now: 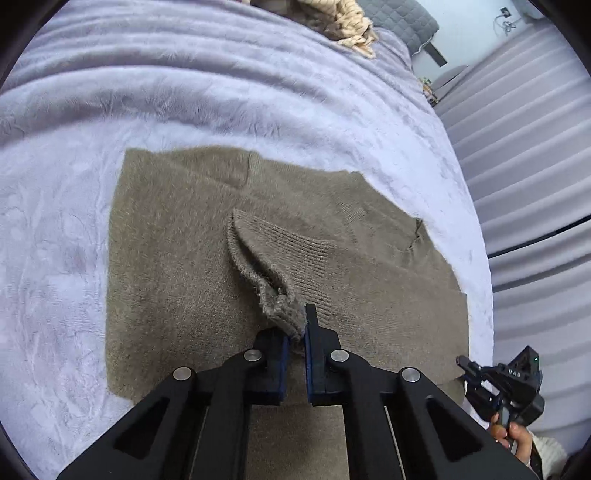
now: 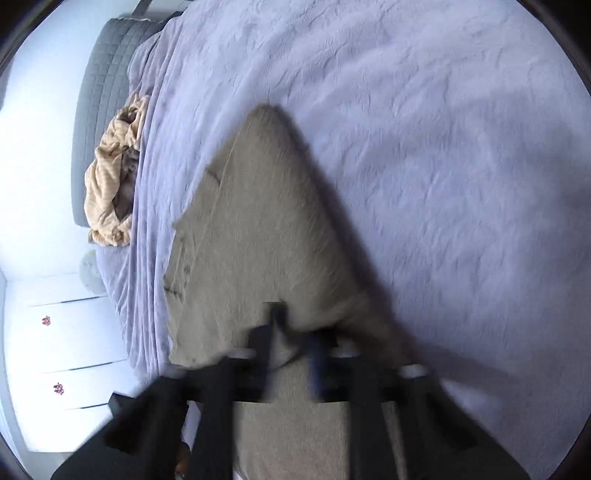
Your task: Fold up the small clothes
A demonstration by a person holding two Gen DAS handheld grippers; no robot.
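Observation:
A brown knit sweater (image 1: 177, 258) lies flat on the lilac blanket (image 1: 184, 92), partly folded. My left gripper (image 1: 295, 332) is shut on the ribbed cuff of a sleeve (image 1: 273, 299), which is lifted over the sweater's middle. In the right wrist view the sweater (image 2: 258, 221) hangs or stretches ahead, blurred by motion. My right gripper (image 2: 291, 332) sits over its near edge; the blur hides whether it grips the cloth. The right gripper also shows in the left wrist view (image 1: 506, 384) at the sweater's right edge, held by a hand.
A tan striped garment (image 2: 114, 173) lies crumpled at the bed's far edge, also in the left wrist view (image 1: 351, 26). A grey quilted headboard (image 2: 107, 74) stands behind it. White drawers (image 2: 55, 350) stand beside the bed.

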